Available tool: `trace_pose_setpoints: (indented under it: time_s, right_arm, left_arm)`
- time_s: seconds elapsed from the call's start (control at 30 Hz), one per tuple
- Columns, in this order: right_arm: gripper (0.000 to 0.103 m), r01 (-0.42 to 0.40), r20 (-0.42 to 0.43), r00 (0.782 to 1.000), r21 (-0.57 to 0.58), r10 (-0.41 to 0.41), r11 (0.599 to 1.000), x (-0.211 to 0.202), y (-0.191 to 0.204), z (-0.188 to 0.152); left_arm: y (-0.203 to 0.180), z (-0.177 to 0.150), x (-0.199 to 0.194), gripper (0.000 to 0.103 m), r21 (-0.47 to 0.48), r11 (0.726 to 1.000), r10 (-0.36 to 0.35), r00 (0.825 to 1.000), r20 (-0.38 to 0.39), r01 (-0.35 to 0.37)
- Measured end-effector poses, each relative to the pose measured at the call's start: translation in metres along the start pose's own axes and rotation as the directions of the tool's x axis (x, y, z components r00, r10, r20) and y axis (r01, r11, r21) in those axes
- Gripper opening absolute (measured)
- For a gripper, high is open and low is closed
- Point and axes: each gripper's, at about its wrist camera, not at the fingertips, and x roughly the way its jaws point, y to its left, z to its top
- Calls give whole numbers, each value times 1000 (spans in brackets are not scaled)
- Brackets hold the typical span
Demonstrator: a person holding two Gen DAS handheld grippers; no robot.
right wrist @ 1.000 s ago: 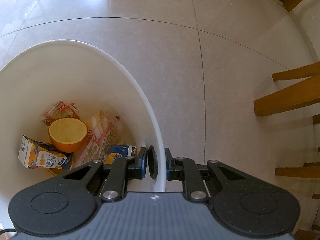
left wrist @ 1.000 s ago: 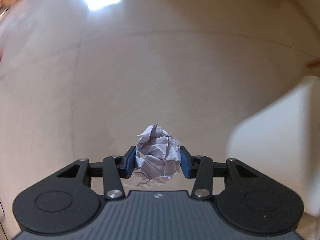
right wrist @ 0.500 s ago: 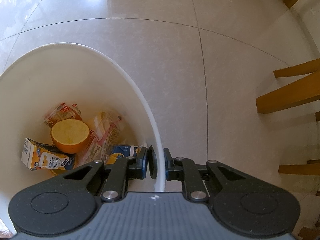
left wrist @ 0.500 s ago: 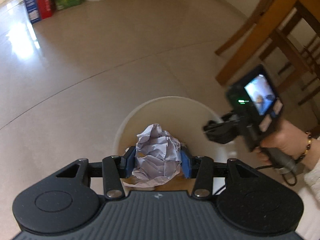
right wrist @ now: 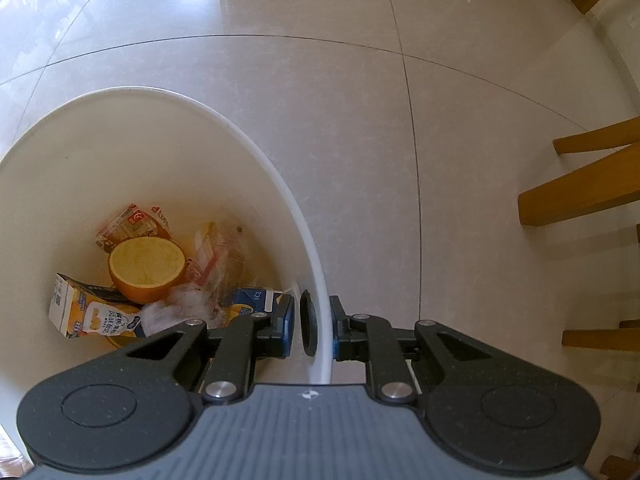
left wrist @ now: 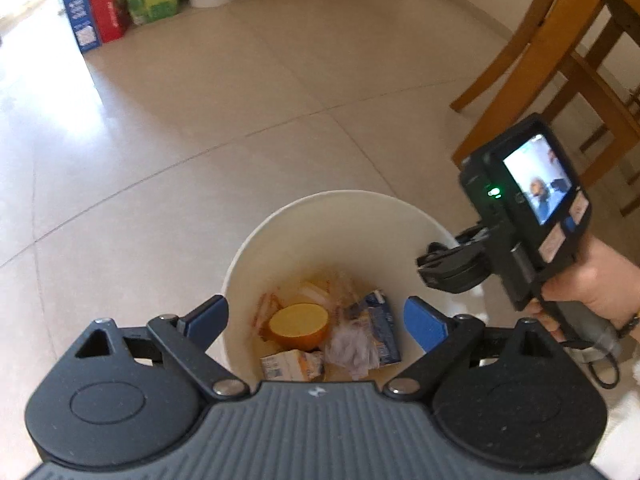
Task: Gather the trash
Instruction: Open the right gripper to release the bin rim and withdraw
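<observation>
Paper ball [left wrist: 352, 348] has dropped from the left gripper [left wrist: 316, 320] since half a second ago; it now lies in the bin [left wrist: 340, 216], lower centre of the left view. Crumpled, pale white-lilac, blurred, resting against a blue carton [left wrist: 380, 320] and beside the orange half [left wrist: 298, 326]. Left jaws spread wide, empty, above the bin mouth. Right gripper [right wrist: 312, 328] nearly closed, pinching the bin's rim at lower centre of the right view. Tiled floor [left wrist: 240, 120] around; chair legs [left wrist: 532, 52] upper right.
</observation>
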Motion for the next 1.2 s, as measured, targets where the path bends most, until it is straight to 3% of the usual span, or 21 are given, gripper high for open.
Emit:
trace_pose_setpoints:
  time_s: [0.2,0.3,0.47,0.57,0.9,1.2]
  right_arm:
    - [25,-1,14,1000,-12,1,1000,-4,2,-3]
    - [35,-24,16,1000,-13,24,1000,-7,2,-5]
    - [70,-38,39,998,-52,40,998,-18,11,-11]
    - [83,-41,51,998,-68,45,997,-27,15,-15]
    - [95,-29,37,999,-2,29,1000,-64,24,-54]
    - [103,-110,69,992,112,102,988,-119,40,-115]
  left_arm:
    - [4,-14,4,94,-42,995,91,996,2,-91]
    - [9,-20,3,95,-85,991,106,994,1,-106]
    - [16,-28,-4,97,-137,982,132,991,-16,-133]
    - [17,-33,-5,97,-152,976,151,988,-32,-154]
    - [17,-63,-11,97,-164,958,219,968,-121,-237]
    - [7,-94,-30,97,-170,946,248,955,-166,-275]
